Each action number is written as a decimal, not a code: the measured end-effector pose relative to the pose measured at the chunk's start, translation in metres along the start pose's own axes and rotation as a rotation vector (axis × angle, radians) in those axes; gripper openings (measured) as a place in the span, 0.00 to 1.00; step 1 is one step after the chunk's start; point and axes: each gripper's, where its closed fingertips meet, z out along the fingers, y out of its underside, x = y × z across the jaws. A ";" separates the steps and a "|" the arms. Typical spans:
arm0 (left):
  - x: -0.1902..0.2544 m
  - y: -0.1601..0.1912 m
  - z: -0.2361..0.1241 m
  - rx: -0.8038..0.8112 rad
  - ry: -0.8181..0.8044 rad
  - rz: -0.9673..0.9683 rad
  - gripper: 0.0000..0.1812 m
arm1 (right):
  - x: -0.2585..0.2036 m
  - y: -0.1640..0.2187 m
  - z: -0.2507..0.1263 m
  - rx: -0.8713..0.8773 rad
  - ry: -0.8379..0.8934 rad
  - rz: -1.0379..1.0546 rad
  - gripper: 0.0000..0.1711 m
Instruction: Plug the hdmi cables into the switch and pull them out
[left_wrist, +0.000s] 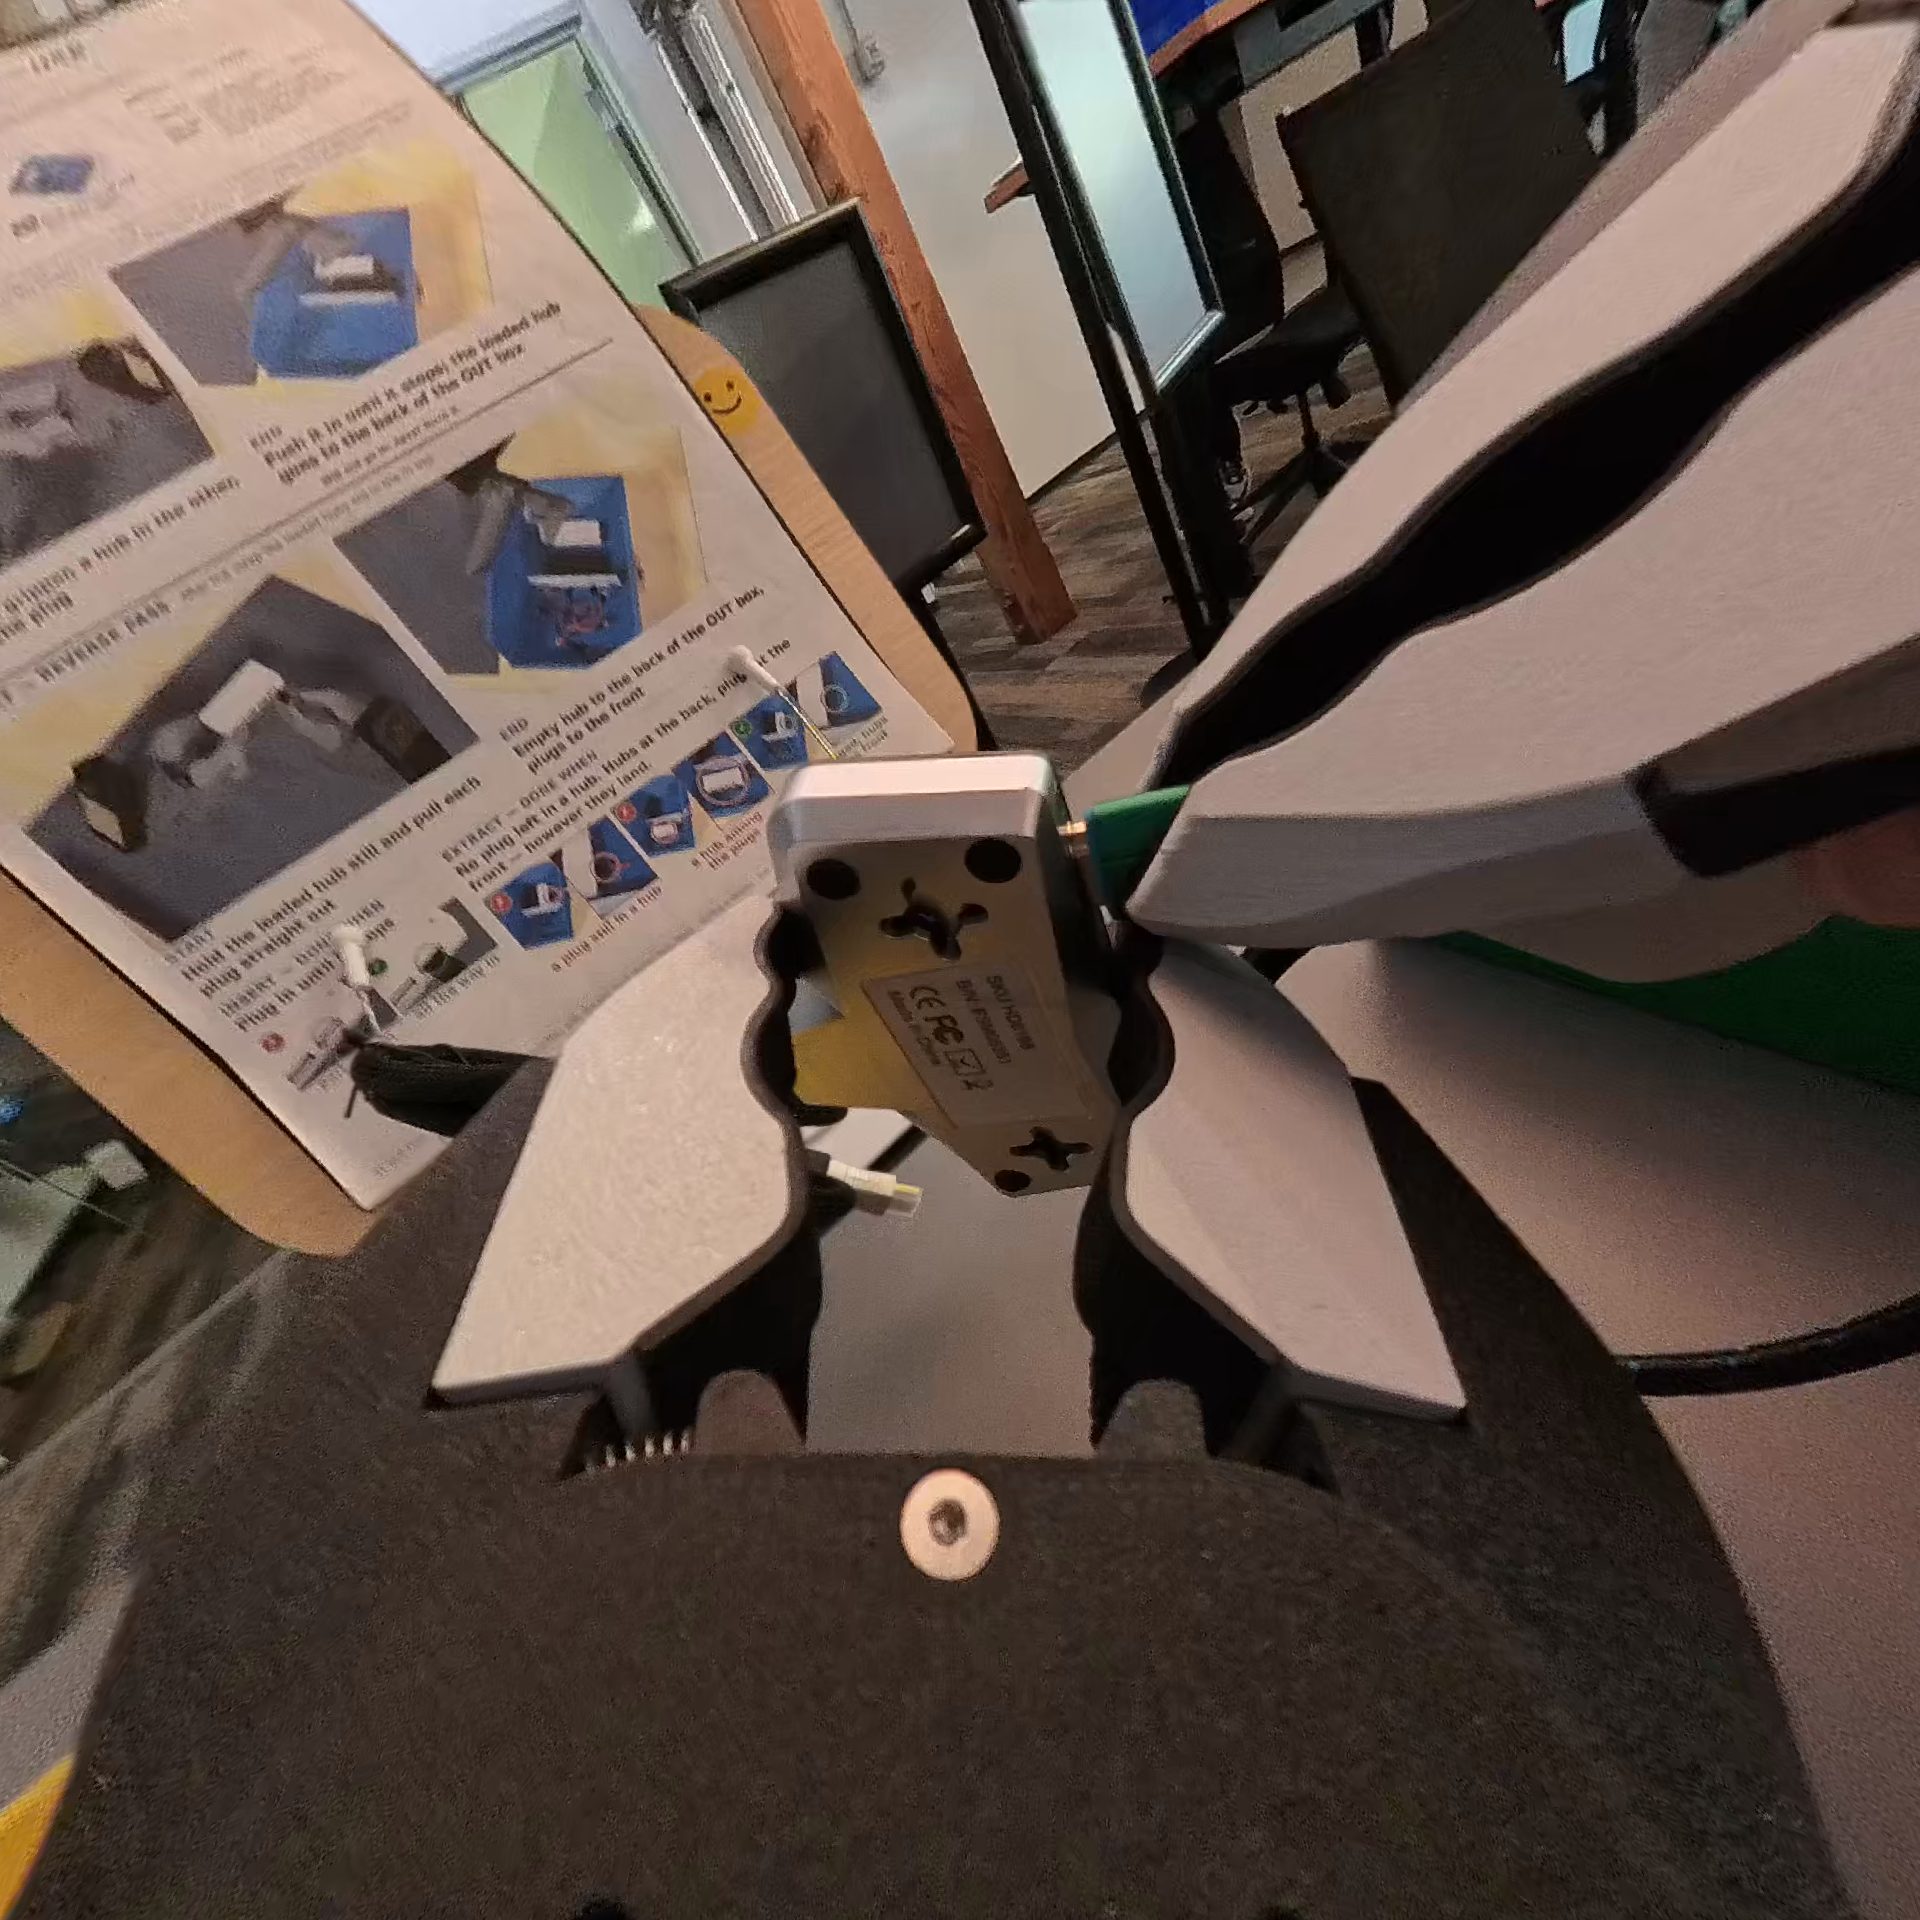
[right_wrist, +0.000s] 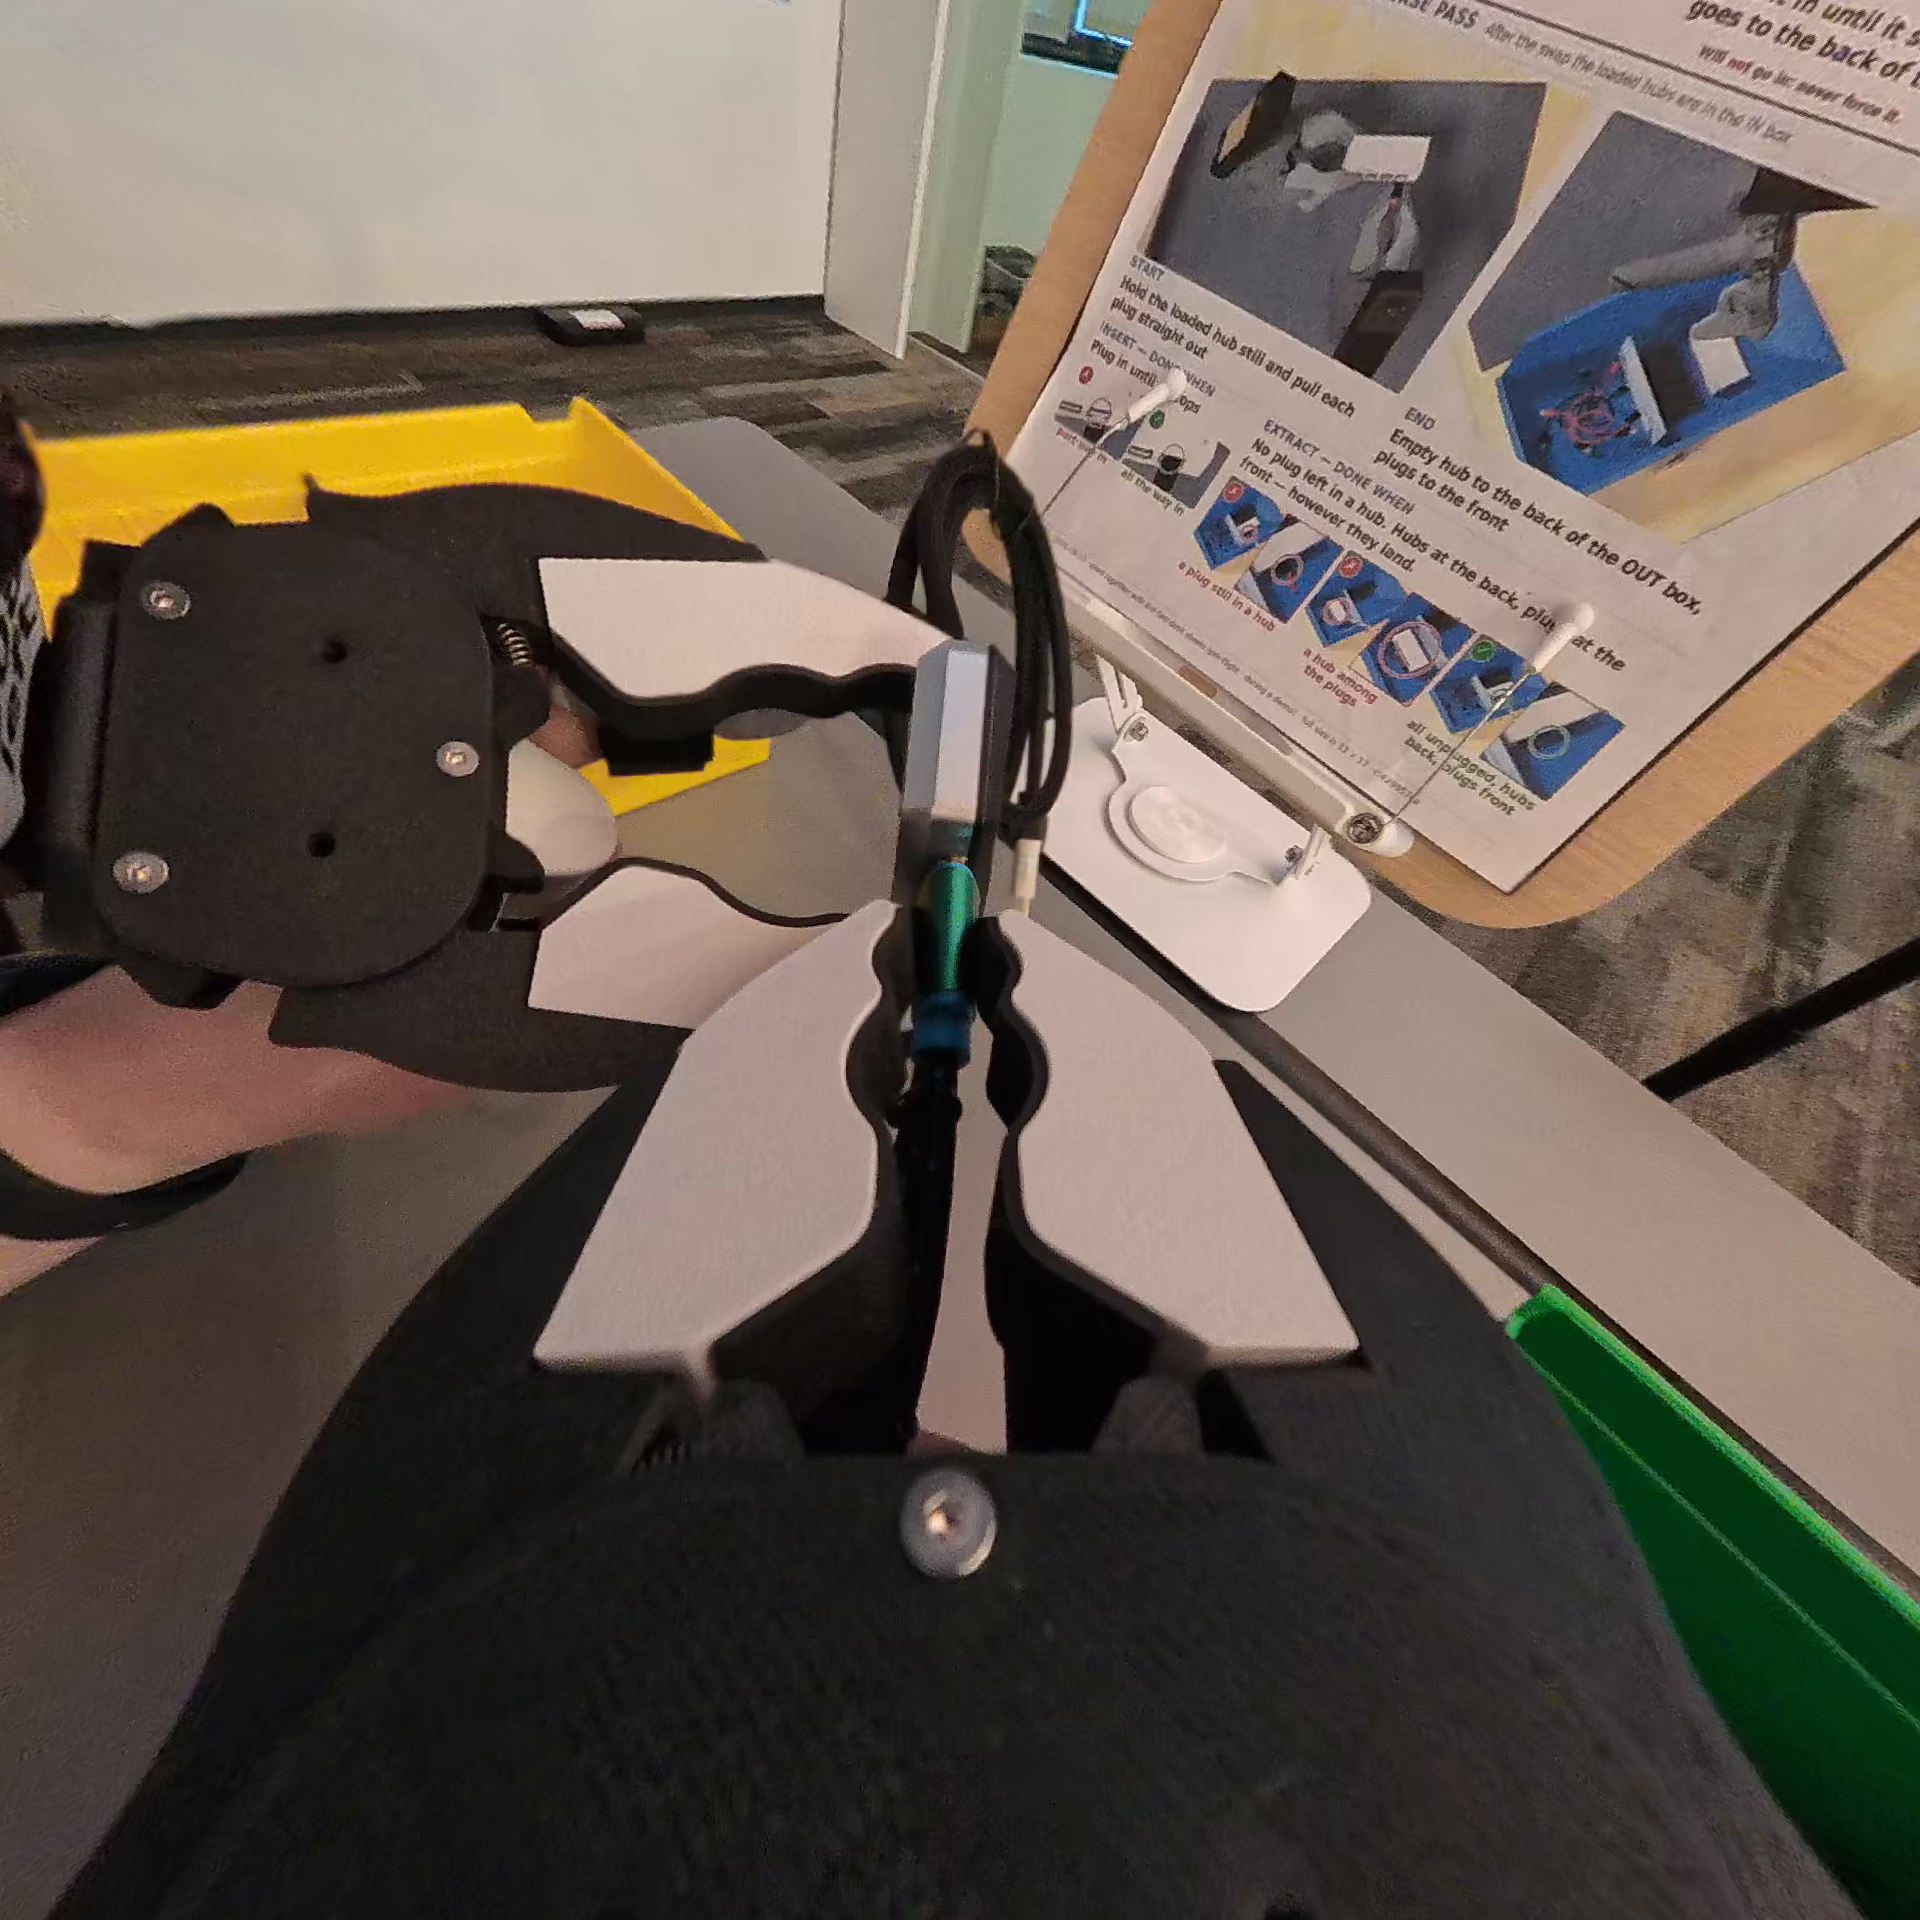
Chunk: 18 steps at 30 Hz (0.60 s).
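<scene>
With both tools raised off the grey surface, the step in hand was the mating or unmating of one plug at the switch. Left tongs were clenched on the silver switch, gripping its flat body across the sides, underside with label facing the left wrist camera. Right tongs were clamped on the green-barrelled plug of a black braided hdmi cable, which ran back between the fingers. Plug tip sat at the switch's end port, touching or partly in; how deep it sat could not be told. A second black cable hung looped beside the switch, with a white connector dangling below it in the left wrist view.

Yellow bin lay behind the left tool, green bin at the right edge, instruction board on its white stand near.

Judgement: next move calls for a straight motion along the plug's axis, the switch held steady by the left tongs, with no twisting. Risk: the plug cocking in the port if the tools drift off line.
</scene>
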 end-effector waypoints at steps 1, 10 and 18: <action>-0.001 -0.003 -0.001 0.011 -0.010 0.021 0.33 | 0.000 -0.002 -0.002 0.013 -0.013 0.012 0.06; -0.008 -0.005 -0.006 -0.016 -0.033 0.119 0.33 | -0.004 -0.005 0.000 0.018 0.055 -0.062 0.06; -0.008 -0.015 -0.010 0.021 0.009 0.029 0.33 | -0.005 -0.016 -0.008 0.093 -0.043 -0.023 0.06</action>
